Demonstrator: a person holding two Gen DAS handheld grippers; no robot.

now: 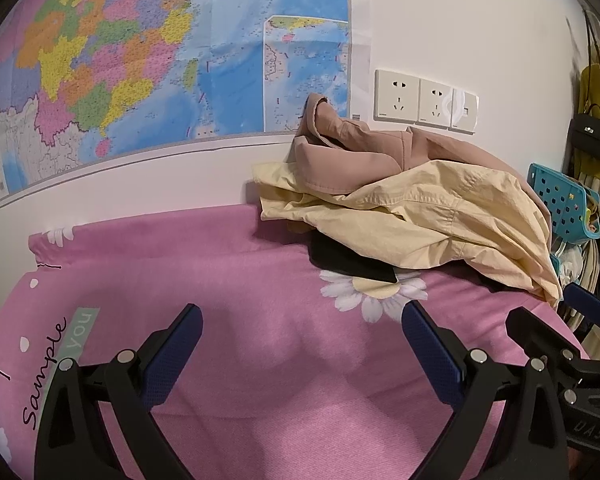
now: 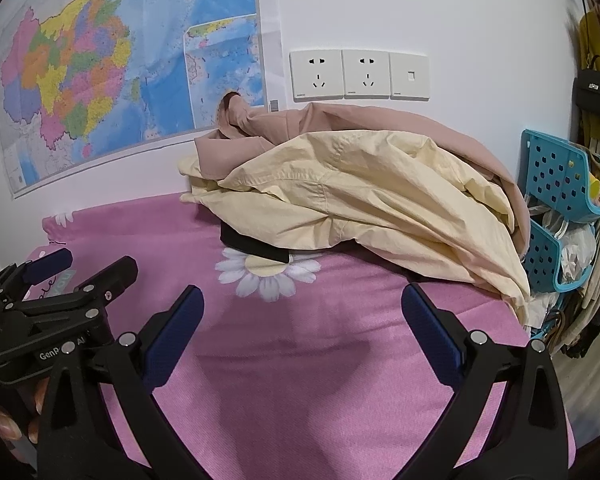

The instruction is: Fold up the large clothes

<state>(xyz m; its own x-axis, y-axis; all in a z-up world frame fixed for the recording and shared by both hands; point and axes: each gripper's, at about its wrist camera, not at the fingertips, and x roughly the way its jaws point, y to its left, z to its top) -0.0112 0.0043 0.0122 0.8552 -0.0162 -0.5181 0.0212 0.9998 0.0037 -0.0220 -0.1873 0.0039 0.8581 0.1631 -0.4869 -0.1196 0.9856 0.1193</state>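
Observation:
A heap of clothes lies at the far right of a pink flowered sheet [image 1: 228, 264]: a pale yellow garment [image 1: 440, 208] on top, a dusty pink garment [image 1: 348, 148] behind it against the wall, and a black one [image 1: 348, 260] under them. The heap also shows in the right wrist view: yellow garment [image 2: 380, 192], pink garment [image 2: 284, 124], black one [image 2: 252, 246]. My left gripper [image 1: 302, 312] is open and empty above the sheet, short of the heap. My right gripper [image 2: 302, 294] is open and empty beside it, also short of the heap.
A coloured map [image 1: 148, 60] and wall sockets [image 1: 424, 100] are on the wall behind. Blue perforated baskets [image 2: 560, 176] and hanging bags [image 2: 596, 88] stand right of the bed edge. The left gripper shows at the left in the right wrist view [image 2: 80, 266].

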